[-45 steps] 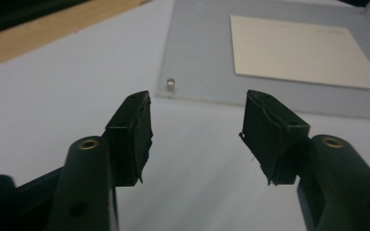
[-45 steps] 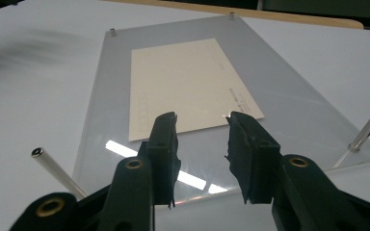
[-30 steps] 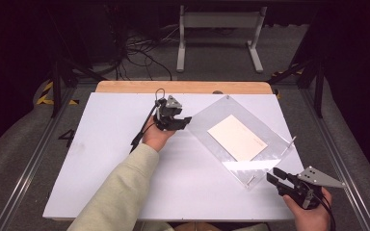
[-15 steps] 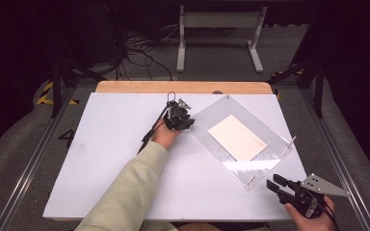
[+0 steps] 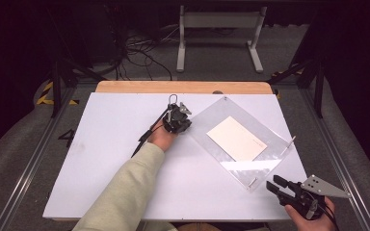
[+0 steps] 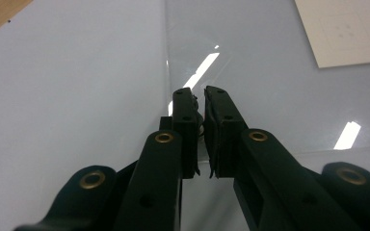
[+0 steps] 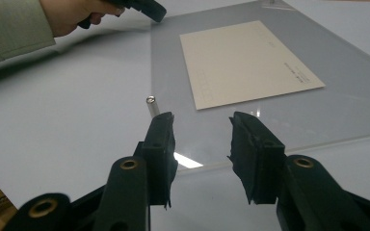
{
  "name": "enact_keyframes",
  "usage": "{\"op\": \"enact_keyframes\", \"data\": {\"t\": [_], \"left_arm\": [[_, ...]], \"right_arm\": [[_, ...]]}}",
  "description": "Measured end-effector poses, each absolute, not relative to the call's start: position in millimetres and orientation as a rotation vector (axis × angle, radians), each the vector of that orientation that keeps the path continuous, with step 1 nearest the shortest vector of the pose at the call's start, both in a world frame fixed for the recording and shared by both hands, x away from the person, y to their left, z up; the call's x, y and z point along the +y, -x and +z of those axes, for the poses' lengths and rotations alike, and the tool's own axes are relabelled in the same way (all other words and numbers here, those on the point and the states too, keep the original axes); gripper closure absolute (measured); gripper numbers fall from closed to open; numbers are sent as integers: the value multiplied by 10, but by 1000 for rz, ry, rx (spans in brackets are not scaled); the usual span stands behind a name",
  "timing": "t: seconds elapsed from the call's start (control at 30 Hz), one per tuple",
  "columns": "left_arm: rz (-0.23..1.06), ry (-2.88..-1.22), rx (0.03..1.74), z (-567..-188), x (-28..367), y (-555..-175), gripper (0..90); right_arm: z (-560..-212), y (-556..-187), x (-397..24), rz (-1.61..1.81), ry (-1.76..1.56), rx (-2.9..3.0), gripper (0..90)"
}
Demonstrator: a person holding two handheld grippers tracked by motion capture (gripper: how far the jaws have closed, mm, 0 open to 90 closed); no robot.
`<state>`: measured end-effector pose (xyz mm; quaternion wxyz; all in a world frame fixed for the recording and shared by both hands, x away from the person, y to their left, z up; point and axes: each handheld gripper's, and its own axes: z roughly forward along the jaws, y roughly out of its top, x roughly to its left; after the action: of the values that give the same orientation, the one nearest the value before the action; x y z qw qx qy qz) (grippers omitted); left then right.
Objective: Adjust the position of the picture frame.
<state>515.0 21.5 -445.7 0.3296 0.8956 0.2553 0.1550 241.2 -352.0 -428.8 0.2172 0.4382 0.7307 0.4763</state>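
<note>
A clear plastic plate (image 5: 231, 171) lies cornerwise on the white table (image 5: 101, 154), with a cream card (image 5: 236, 138) on it. Short metal pins (image 5: 253, 182) stand at its corners. My left gripper (image 5: 186, 126) is at the plate's left corner, and its jaws have just been closing. In the left gripper view the left gripper (image 6: 200, 96) shows only a narrow slit, with a small dark piece pinched in it at the plate's edge (image 6: 167, 72). My right gripper (image 5: 272, 185) is open near the plate's near corner. In the right gripper view the right gripper (image 7: 200, 126) faces the plate's edge, beside a pin (image 7: 150, 103).
A wooden strip (image 5: 183, 86) runs along the table's far edge. Cables (image 5: 139, 53) and a white stand (image 5: 219, 29) are on the floor beyond. Metal rails (image 5: 29, 163) flank the table. The person's sleeve (image 5: 120, 192) crosses the near middle.
The left hand has moved right and down to the plate's left corner, and its jaws have closed. The right gripper has barely shifted.
</note>
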Motion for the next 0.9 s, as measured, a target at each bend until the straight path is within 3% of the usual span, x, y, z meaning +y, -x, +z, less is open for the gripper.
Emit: {"op": "enact_keyframes", "data": {"t": [0.53,0.9], "left_arm": [[383,-2472,497,-4418,719,-4282,840],[303,-2492,462,-4420,1044,-3618,839]], "right_arm": [[-4243,-2179,-3722,1378,-1218,1983,547],[-4321,-2153,-3558,1326,-1114,2127,532]]}}
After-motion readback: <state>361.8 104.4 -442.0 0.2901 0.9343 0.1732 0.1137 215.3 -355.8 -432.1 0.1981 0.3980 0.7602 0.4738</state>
